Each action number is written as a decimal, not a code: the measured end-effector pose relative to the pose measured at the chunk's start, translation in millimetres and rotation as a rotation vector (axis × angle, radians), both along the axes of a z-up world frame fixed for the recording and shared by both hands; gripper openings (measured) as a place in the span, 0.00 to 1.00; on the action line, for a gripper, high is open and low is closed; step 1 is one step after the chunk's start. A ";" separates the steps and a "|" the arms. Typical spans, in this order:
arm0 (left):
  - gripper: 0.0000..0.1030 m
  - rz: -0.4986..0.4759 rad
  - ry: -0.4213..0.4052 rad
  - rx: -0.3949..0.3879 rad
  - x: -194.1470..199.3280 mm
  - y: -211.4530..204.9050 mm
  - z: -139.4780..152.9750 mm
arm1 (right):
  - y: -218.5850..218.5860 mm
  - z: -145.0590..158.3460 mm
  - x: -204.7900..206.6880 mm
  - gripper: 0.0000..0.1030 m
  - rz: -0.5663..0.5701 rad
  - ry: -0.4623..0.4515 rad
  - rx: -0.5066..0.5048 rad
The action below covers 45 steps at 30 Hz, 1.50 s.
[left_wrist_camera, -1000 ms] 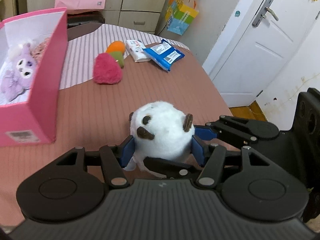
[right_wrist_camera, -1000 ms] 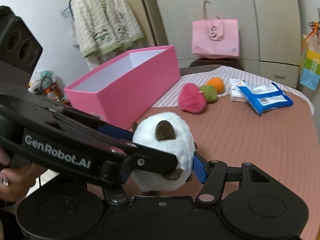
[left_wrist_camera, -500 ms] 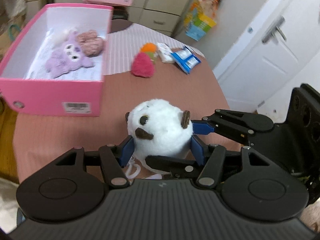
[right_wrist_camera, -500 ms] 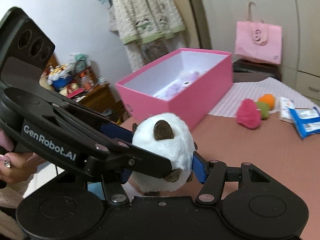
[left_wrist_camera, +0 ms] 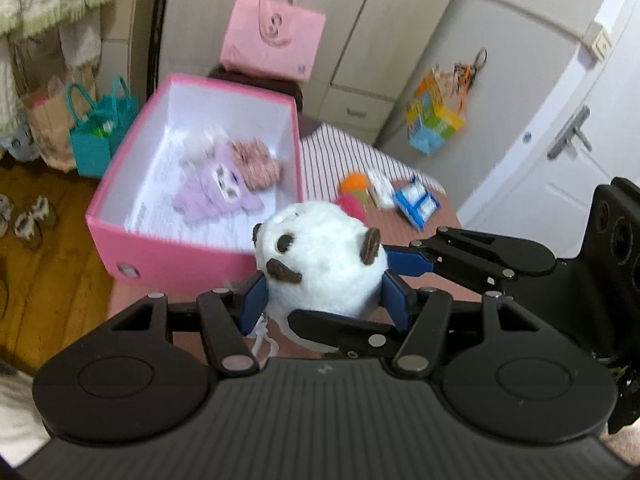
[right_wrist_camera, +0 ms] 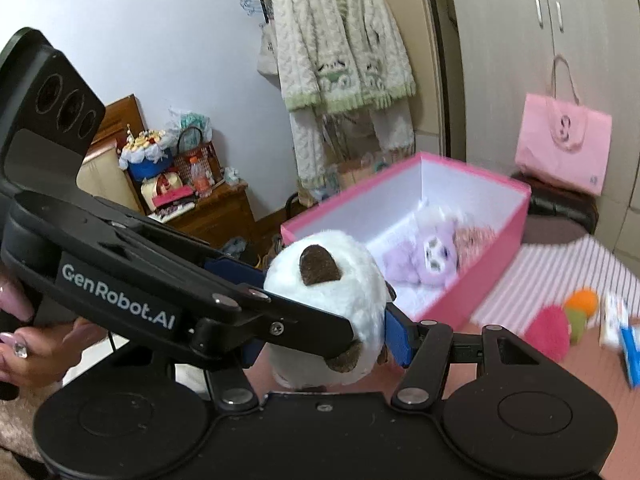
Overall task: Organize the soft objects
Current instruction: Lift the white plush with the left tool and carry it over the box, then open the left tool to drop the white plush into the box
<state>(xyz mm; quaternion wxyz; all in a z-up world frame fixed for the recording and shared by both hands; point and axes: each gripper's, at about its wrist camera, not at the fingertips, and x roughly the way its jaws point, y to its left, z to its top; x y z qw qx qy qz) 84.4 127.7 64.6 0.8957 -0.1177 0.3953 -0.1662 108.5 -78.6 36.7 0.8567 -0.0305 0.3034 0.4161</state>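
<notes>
Gripping the white plush toy (left_wrist_camera: 324,256) from both sides, the left gripper (left_wrist_camera: 325,300) and right gripper (right_wrist_camera: 326,336) are both clamped on it. At its 11 o'clock sits the pink box (left_wrist_camera: 160,256), a purple plush (left_wrist_camera: 216,196) inside.

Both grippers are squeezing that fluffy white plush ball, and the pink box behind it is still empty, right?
Not empty. The left wrist view shows the open pink cardboard box already holding a lilac plush toy. Both the left gripper and right gripper do squeeze the fluffy white plush ball.

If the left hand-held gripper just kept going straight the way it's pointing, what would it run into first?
Probably the pink box. The left hand-held gripper holds the white plush toy, and the box's near wall lies just beyond it, so the toy would likely meet or clear that wall. Depth is hard to judge.
</notes>
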 end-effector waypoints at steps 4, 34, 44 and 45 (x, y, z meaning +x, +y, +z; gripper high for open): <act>0.57 0.014 -0.078 -0.004 17.0 15.8 9.0 | 14.0 13.1 18.2 0.64 -0.020 -0.044 0.027; 0.59 0.190 -0.162 0.128 172.4 53.0 -60.9 | 86.1 -48.0 190.4 0.67 -0.020 0.066 -0.073; 0.61 0.179 -0.310 0.238 100.9 51.2 -23.9 | 18.4 -33.2 143.5 0.68 -0.022 -0.016 -0.035; 0.61 0.163 -0.313 0.241 93.0 49.0 -21.5 | 9.1 -31.2 136.0 0.68 -0.022 -0.021 -0.026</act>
